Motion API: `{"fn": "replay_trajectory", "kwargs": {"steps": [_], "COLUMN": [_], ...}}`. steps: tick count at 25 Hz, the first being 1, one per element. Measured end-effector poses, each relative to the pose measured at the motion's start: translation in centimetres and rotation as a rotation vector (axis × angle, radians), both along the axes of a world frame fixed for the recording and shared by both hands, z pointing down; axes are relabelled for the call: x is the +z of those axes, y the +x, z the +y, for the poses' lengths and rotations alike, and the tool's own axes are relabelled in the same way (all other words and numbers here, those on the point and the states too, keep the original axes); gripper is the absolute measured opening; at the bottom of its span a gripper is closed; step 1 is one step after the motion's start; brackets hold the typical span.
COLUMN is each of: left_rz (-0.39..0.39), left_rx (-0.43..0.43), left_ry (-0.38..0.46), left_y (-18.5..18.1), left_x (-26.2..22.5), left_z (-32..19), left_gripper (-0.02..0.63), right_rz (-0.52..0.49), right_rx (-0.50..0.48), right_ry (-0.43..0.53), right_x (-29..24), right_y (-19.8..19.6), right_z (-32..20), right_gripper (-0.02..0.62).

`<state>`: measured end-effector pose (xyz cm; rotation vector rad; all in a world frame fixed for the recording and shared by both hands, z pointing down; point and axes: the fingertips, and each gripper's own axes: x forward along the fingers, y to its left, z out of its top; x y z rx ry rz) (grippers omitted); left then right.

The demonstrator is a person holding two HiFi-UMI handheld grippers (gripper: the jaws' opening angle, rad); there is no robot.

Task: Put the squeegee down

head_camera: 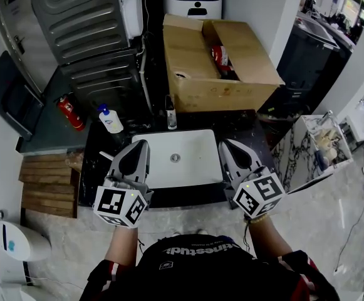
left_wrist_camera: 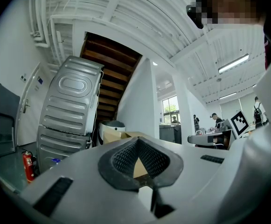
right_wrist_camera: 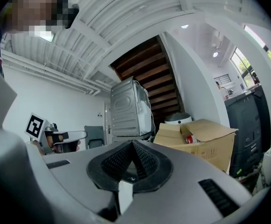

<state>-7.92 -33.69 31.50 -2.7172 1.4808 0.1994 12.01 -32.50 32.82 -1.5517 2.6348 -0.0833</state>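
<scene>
No squeegee shows in any view. In the head view both grippers are held level side by side over the front of a white sink [head_camera: 194, 171]. My left gripper [head_camera: 141, 145] sits at the sink's left edge, my right gripper [head_camera: 227, 144] at its right edge. In the left gripper view the left gripper [left_wrist_camera: 137, 141] has its black ribbed pads [left_wrist_camera: 121, 158] meeting at the tip with nothing between them. The right gripper [right_wrist_camera: 133, 143] looks the same in its own view, pads [right_wrist_camera: 147, 160] together and empty.
A faucet [head_camera: 170, 113] stands behind the sink on a dark counter [head_camera: 100, 162]. An open cardboard box [head_camera: 216, 61] lies beyond it. A soap bottle [head_camera: 109, 119] and a red fire extinguisher [head_camera: 71, 111] are at the left, below a grey metal appliance [head_camera: 88, 30].
</scene>
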Motion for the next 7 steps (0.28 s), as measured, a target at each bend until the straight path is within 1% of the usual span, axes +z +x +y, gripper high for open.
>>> {"fn": "replay_trajectory", "kwargs": {"steps": [7], "left_rz": [-0.004], "left_rx": [0.001], "left_ry": [-0.004], "left_y": [0.22], "left_x": [0.07], "left_z": [0.01], "left_gripper": [0.012], "right_rz": [0.004], "right_rx": [-0.006], "right_ry": [0.001], "right_x": [-0.06], "right_y": [0.05], "right_z": [0.07], "right_gripper": [0.037]}}
